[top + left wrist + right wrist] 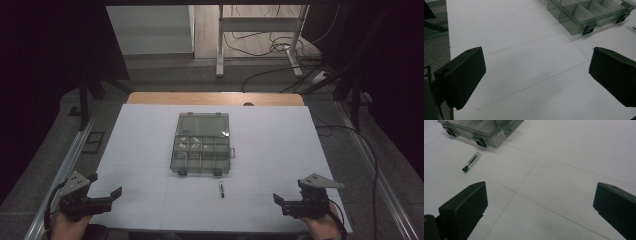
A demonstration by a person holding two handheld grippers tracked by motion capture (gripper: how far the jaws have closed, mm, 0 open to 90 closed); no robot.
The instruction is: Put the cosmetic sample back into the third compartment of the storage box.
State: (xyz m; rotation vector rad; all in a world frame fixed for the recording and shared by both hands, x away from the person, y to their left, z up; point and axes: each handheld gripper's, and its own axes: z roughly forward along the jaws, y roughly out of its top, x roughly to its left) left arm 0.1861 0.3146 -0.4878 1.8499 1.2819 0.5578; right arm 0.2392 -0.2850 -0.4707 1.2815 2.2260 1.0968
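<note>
The small clear tube with a black cap lies flat on the white table sheet, just at six o'clock from the transparent grey plastic compartment box, whose lid stands open toward twelve o'clock. The tube is apart from the box, near its two front latches, and it points roughly along the six-to-twelve line. In my judgement the work in hand is to pick this tube and place it in one compartment – nothing is grasped yet. To do this well, the nearer tool should come from above, turn its jaws across the thin body of the tube, and close gently at its middle so it does not roll or slip away. The right gripper rests low at about four o'clock from the tube, with jaws spread wide and empty – it aims toward the centre. The left gripper waits at about eight o'clock, also released and empty, well apart from the tube. Both hands sit at the near table edge.
</note>
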